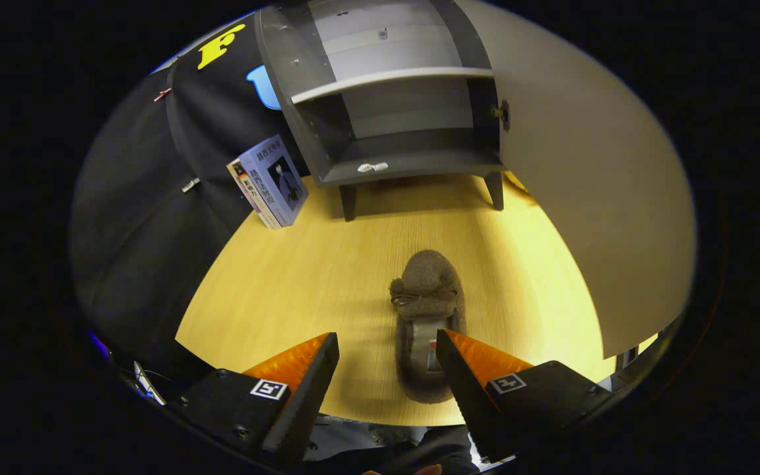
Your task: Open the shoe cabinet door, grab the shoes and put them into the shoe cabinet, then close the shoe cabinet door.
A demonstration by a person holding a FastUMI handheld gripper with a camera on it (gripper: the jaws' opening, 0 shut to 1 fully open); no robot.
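My jaws (386, 376) are spread wide apart right now, gripping nothing, hovering just above the near edge of the wooden counter (287, 277). The shoe (427, 310) is a fuzzy brown-grey slipper type with a little bow across the top, lying flat on the counter with its toe pointing away from me toward the cabinet. Its heel end sits in the gap between my two fingers, closer to the right one, which overlaps its edge in the view. Can't tell if that finger is actually touching it or just above it.

Beyond the shoe, at the far side of the counter, stands the shoe cabinet (393, 99), dark grey on short legs, with a light shelf across the middle. Its door (571, 185) is already swung wide open on the right side, hinge showing at the cabinet edge. The bottom compartment is open to me, and there's a small pale thing (372, 167) on its front lip, too small to make out.

A book (269, 181) stands tilted just left of the cabinet, leaning back against the black cloth wall (136, 218).
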